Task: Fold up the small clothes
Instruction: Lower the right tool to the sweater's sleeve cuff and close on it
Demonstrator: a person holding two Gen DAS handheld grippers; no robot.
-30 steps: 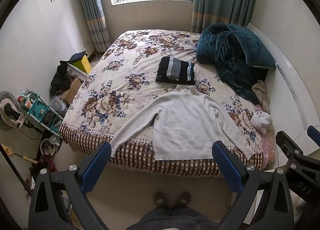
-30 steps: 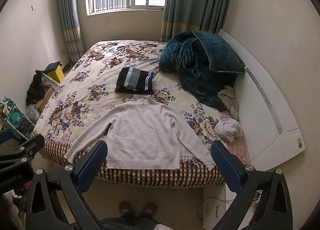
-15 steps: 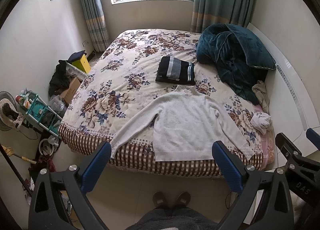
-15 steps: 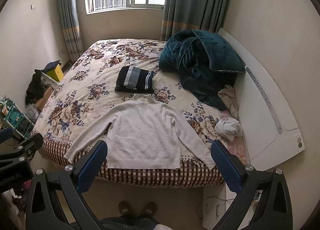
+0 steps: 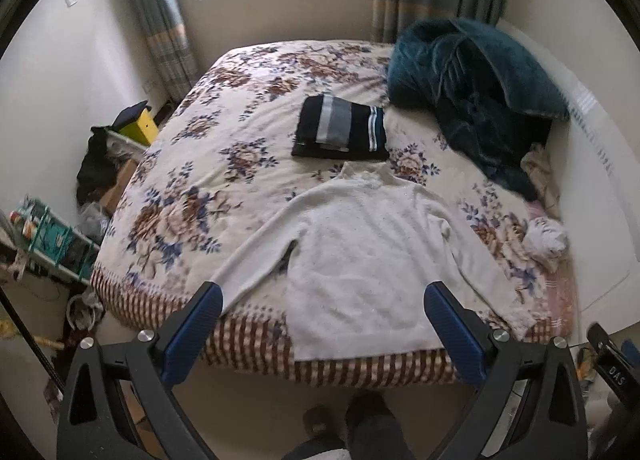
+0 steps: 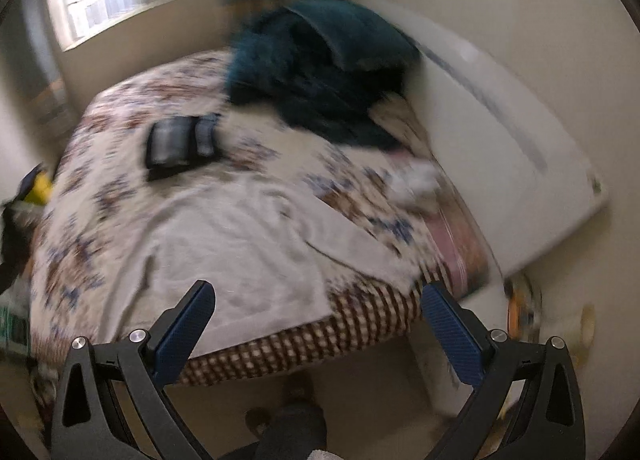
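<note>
A white long-sleeved sweater [image 5: 360, 256] lies flat, sleeves spread, at the near edge of the floral bed [image 5: 224, 163]; its hem hangs over the checked border. The blurred right wrist view shows the sweater [image 6: 240, 244] too. Behind it rests a folded dark striped garment [image 5: 340, 129], also visible in the right wrist view [image 6: 180, 143]. My left gripper [image 5: 324, 324] is open, hovering above the floor just short of the hem. My right gripper [image 6: 316, 320] is open and empty, near the sweater's right corner.
A teal quilt [image 5: 476, 99] is heaped at the back right, with a small white bundle [image 5: 546, 238] by the white headboard [image 6: 500, 139]. A cluttered rack [image 5: 48, 240] and boxes stand left of the bed. A person's feet [image 5: 352, 424] stand on the floor below.
Both grippers have moved closer to the bed's near edge. The right wrist view has swung and tilted sharply, blurring. The clothes have not moved.
</note>
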